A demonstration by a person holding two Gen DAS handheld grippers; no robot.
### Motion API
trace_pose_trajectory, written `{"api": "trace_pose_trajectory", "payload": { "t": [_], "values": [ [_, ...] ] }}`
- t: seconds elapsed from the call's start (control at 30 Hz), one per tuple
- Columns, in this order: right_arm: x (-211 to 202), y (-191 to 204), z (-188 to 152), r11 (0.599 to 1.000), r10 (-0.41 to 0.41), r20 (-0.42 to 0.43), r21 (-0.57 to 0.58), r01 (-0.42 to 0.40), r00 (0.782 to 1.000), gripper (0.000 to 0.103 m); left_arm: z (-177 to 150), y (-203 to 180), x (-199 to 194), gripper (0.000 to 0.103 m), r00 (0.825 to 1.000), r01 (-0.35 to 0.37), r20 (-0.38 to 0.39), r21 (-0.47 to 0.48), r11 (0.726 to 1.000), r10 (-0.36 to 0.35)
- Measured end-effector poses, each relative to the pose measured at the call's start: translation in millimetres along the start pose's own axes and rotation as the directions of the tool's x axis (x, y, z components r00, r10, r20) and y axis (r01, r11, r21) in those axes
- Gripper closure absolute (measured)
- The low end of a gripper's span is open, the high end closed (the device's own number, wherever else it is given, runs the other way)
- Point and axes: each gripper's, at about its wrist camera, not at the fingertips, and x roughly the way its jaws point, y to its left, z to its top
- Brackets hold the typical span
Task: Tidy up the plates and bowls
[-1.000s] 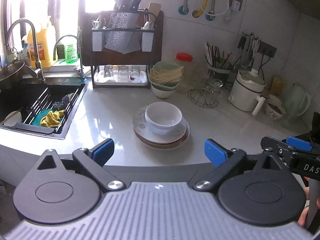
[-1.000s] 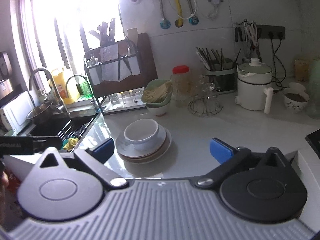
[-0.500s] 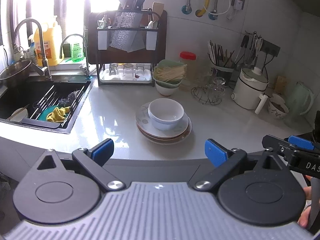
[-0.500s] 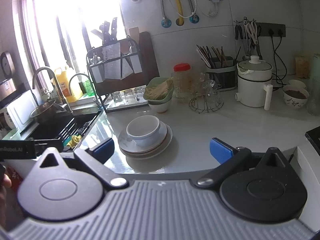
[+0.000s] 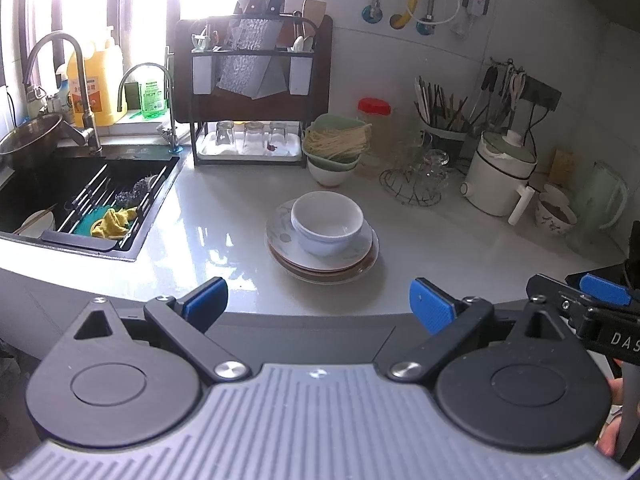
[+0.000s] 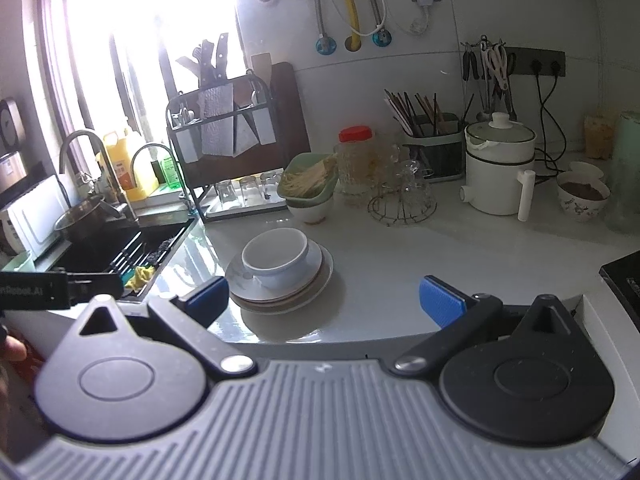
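Note:
A white bowl [image 5: 327, 222] [image 6: 277, 258] sits on a stack of plates [image 5: 360, 258] [image 6: 318, 278] in the middle of the white counter. My left gripper [image 5: 318, 306] is open and empty, held back at the counter's front edge, short of the stack. My right gripper [image 6: 324, 300] is open too, with nothing between its fingers, near the front edge to the right of the stack. The right gripper's tip also shows at the right edge of the left wrist view.
A black sink [image 5: 60, 196] with a rack and yellow cloth lies left. A knife and glass rack [image 5: 248, 92], a green bowl of noodles [image 5: 336, 144], a jar, a wire stand with glass [image 5: 416, 180], a white pot [image 5: 500, 176] and a patterned bowl [image 6: 584, 196] line the back.
Both grippers have drawn back and risen a little from the counter, so the stack looks slightly farther. Bowl and plates have not moved.

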Motion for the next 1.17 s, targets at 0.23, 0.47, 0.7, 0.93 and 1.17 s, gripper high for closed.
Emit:
{"api": "trace_pose_trajectory", "payload": {
  "t": [0.23,0.47,0.7,0.93,1.17],
  "values": [
    [4,1,-4,1.0,0.016,-0.019,-0.006,-0.016,1.0,0.0,0,-2,-4,0.004,1.0,-0.02,0.017,0.0,1.0,0.02],
    [3,2,-6,1.0,0.019,-0.019,-0.019,-0.02,1.0,0.0,-4,-2,-3,0.004,1.0,-0.029,0.005,-0.012,0.999,0.03],
    [2,3,-8,1.0,0.024,-0.018,-0.018,-0.025,1.0,0.0,-11,-3,-1,0.004,0.999,-0.035,-0.018,-0.011,0.999,0.034],
    [2,2,-12,1.0,0.029,-0.034,-0.002,-0.029,0.999,0.0,-15,-3,-1,0.004,0.999,-0.044,-0.019,0.004,0.999,0.044],
    [2,1,-13,0.999,0.033,-0.041,0.004,-0.033,0.999,0.0,-15,0,2,0.004,0.999,-0.046,-0.026,-0.016,0.999,0.046]
  ]
}}
